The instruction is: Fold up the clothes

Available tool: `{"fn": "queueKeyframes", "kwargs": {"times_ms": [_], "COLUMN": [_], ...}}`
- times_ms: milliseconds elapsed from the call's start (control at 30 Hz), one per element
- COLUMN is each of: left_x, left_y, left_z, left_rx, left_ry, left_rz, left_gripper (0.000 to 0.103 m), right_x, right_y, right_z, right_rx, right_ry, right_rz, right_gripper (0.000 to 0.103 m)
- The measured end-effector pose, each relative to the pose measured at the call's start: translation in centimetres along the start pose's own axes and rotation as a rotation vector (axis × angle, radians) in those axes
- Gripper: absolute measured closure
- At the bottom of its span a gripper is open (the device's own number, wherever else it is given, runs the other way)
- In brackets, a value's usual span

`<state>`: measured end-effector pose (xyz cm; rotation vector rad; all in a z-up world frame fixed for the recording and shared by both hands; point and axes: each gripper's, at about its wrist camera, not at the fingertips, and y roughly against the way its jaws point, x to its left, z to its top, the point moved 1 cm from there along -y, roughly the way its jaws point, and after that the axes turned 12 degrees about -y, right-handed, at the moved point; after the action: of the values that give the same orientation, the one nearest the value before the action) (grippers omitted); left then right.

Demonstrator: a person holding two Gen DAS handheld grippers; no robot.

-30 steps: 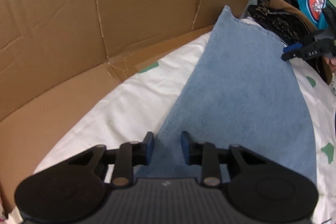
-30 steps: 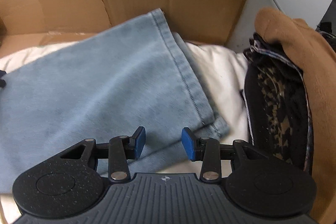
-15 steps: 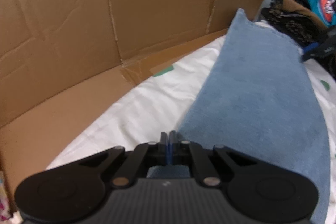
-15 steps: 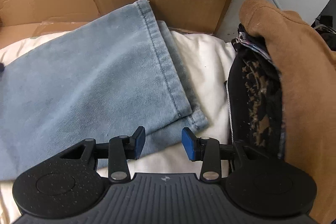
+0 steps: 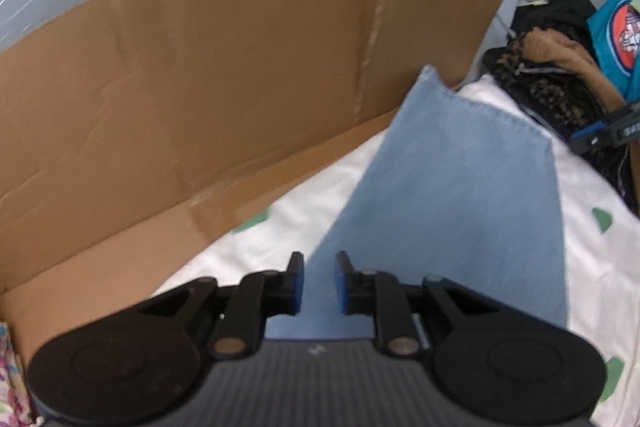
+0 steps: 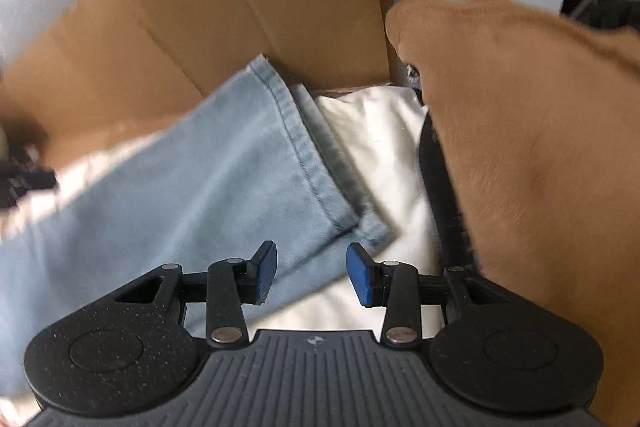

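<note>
The light blue denim jeans (image 5: 460,195) lie flat on the white bed sheet with green patches (image 5: 256,247), their hemmed leg ends (image 6: 316,163) reaching toward the brown cardboard sheet (image 5: 224,87) that stands along the sheet's far side. The left tongs (image 5: 319,285) hang above the near end of the jeans, jaws opening, blue pads clear of the cloth. The right tongs (image 6: 312,277) hover open over the lower hem corner of the jeans, gripping nothing. Just right of the hems, on the sheet, sits a pile with a tan-brown fleece garment (image 6: 528,131) on top.
</note>
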<state>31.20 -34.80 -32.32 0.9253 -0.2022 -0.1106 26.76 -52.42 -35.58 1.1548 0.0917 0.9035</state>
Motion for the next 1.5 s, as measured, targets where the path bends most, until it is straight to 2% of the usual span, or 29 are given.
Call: {"fn": "queueKeyframes", "kwargs": {"times_ms": [167, 367, 533, 733, 967, 1267, 1300, 1333, 1367, 1400, 1467, 1500], "left_x": [-2.3, -4.8, -6.7, -6.5, -4.7, -5.9, -5.9, -6.0, -6.0, -6.0, -6.1, -6.1], "left_y": [-0.6, -1.7, -3.3, -6.7, -11.1, -15.2, -15.4, -15.7, -16.0, -16.2, -16.6, -16.7], "left_z": [2.6, 4.8, 5.4, 6.9, 9.9, 12.5, 12.6, 12.7, 12.9, 13.0, 13.2, 13.3], "left_rx": [0.029, 0.057, 0.078, 0.068, 0.019, -0.029, -0.035, -0.043, -0.052, -0.060, -0.073, -0.081], "left_ry": [-0.006, -0.016, -0.030, -0.028, -0.023, -0.089, -0.088, -0.085, -0.081, -0.078, -0.074, -0.074], "left_rz": [-0.014, -0.015, -0.024, -0.017, 0.000, -0.024, -0.024, -0.026, -0.027, -0.029, -0.030, -0.030], "left_gripper": [0.082, 0.068, 0.059, 0.058, 0.058, 0.058, 0.059, 0.059, 0.059, 0.059, 0.066, 0.072], "right_x": [-1.4, -2.2, -2.7, -3.1, -3.1, -3.1, -3.6, -4.0, -3.8, -3.7, -4.2, -4.2], "right_y": [-2.2, -3.6, -3.9, -4.3, -3.7, -4.5, -4.3, -4.2, -4.1, -4.0, -3.5, -3.1], "right_z": [-0.7, -1.3, -2.2, -2.5, -2.9, -3.7, -3.7, -3.7, -3.4, -3.1, -2.5, -2.5], "right_rx": [-0.023, -0.043, -0.044, -0.087, -0.187, -0.176, -0.175, -0.173, -0.171, -0.170, -0.170, -0.175], "right_ry": [-0.104, -0.181, -0.242, -0.332, -0.439, -0.538, -0.542, -0.544, -0.522, -0.502, -0.503, -0.489], "right_rz": [0.107, 0.169, 0.146, 0.160, 0.155, 0.155, 0.154, 0.152, 0.131, 0.113, 0.132, 0.130], "right_gripper": [0.057, 0.056, 0.053, 0.053, 0.054, 0.055, 0.056, 0.068, 0.093, 0.098, 0.098, 0.099]}}
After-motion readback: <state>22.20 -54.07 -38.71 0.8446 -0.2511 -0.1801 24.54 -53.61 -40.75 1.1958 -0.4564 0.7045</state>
